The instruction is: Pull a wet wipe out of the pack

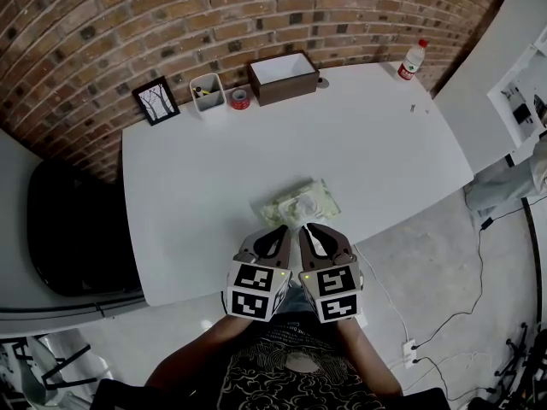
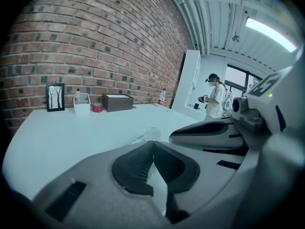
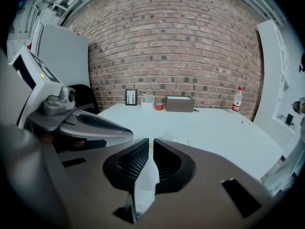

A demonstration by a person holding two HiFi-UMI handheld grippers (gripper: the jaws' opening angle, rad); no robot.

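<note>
Fingers point(image 3: 136, 163) on the right gripper point(image 3: 150, 149) are squeezing almost shut on a white wet wipe point(image 3: 145, 187), and the wipe is hanging down between the ribbed pads. Fingers point(image 2: 136, 159) on the left gripper point(image 2: 153, 144) are pinching together at the tips too, with white wipe showing between them lower down.

From the head view, both grippers are sitting side by side, nearly touching, right over the near edge of the white table point(image 1: 197, 186). The pale green pack point(image 1: 301, 202) is lying flat just past their tips, close to that edge.

Lots of bare table top is spreading out behind the pack and on both sides of it. Along the far edge, by the brick wall point(image 1: 128, 24), a picture frame point(image 1: 156, 101), a white holder point(image 1: 207, 92), a red tape roll point(image 1: 240, 99) and a brown box point(image 1: 283, 77) are standing in a row, well apart from the pack. A bottle point(image 1: 413, 60) is standing at the far right corner, wearing a red label with print too small to read. A black chair point(image 1: 73, 229) is sitting beside the left edge, and cables point(image 1: 453, 314) are trailing on the floor at the right.
</note>
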